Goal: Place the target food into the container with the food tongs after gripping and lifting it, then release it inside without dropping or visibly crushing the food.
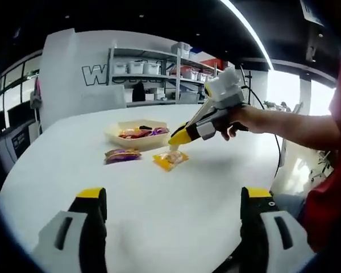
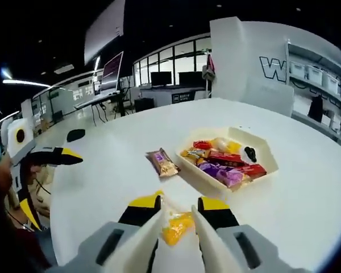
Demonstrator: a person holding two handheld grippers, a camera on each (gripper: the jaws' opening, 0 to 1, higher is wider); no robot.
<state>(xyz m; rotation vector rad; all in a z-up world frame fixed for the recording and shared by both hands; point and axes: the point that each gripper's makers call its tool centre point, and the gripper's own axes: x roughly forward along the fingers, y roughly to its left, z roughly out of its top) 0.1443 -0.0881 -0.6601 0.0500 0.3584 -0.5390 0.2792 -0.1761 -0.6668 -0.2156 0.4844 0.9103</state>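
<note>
The right gripper (image 2: 177,223) carries pale food tongs (image 2: 150,236) between its yellow-tipped jaws, and the tong blades stand narrowed on either side of a yellow snack packet (image 2: 176,226) lying on the white table (image 2: 102,170). Whether the blades already press the packet cannot be told; the packet appears not yet lifted. The left gripper view confirms this placement: the right gripper (image 1: 182,136) angles down with its tip at the packet (image 1: 170,158), a hand (image 1: 244,119) behind it. The approach from above suits a pinch across the packet's narrow sides, which should limit crushing.

Beyond the packet, a purple-brown wrapped snack (image 2: 161,162) lies just beside the container (image 2: 261,149), a shallow cream tray already holding several wrapped snacks. The left gripper (image 1: 173,210) hangs wide and empty, well apart from the work, evidently kept clear.
</note>
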